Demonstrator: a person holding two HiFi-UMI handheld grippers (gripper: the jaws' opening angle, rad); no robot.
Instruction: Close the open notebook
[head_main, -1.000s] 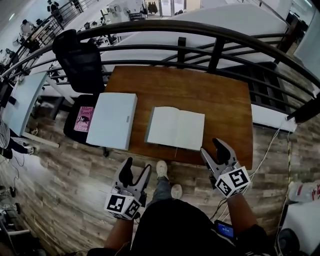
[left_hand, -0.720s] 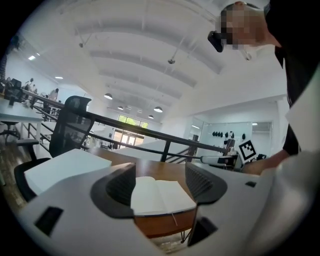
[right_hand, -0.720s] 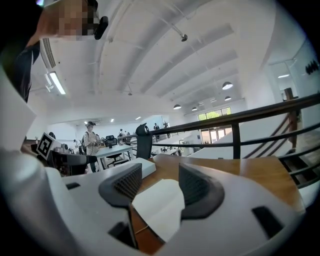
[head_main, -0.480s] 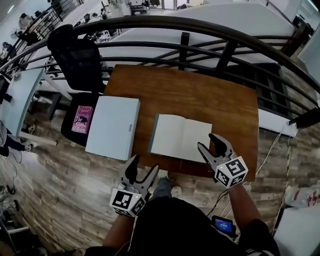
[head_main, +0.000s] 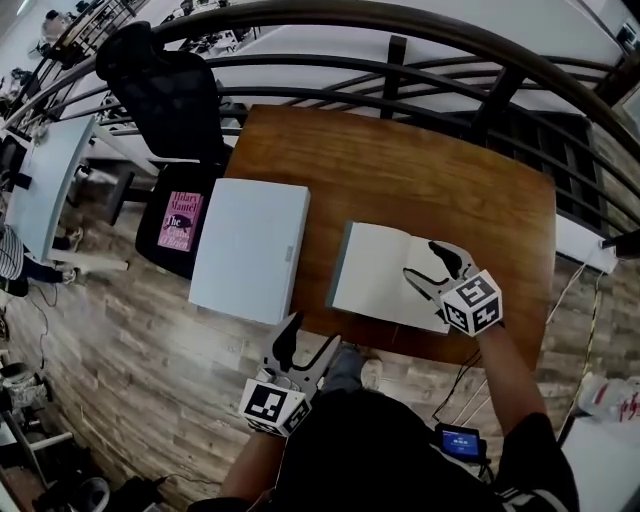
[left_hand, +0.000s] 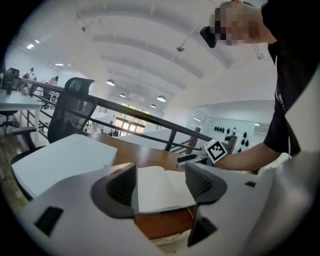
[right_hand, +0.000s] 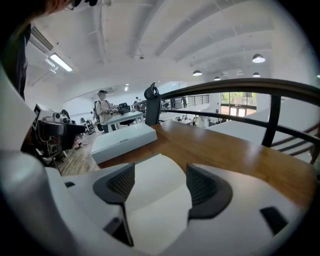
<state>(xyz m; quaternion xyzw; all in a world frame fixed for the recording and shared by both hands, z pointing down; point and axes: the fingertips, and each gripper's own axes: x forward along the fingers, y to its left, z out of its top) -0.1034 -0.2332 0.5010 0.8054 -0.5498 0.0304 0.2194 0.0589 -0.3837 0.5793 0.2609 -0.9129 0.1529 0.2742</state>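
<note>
The open notebook (head_main: 375, 275) lies flat near the front edge of the brown table (head_main: 400, 165), both blank pages up. My right gripper (head_main: 422, 260) hovers over its right page, jaws opening. In the right gripper view the pale page (right_hand: 155, 182) lies below the jaws and neither pad presses on it. My left gripper (head_main: 312, 330) is open in front of the table's front edge, left of the notebook and apart from it. The left gripper view shows the notebook (left_hand: 160, 187) beyond its empty jaws, with the right gripper (left_hand: 192, 159) above the far page.
A closed white box (head_main: 250, 248) overhangs the table's left edge. A black chair (head_main: 165, 90) beside it holds a pink book (head_main: 180, 220). A dark metal railing (head_main: 400, 45) runs behind the table. Wood floor lies below.
Both grippers have moved forward toward the table. The right one came from beyond the front edge to over the notebook's right page, and its jaws widened. The left one neared the table edge.
</note>
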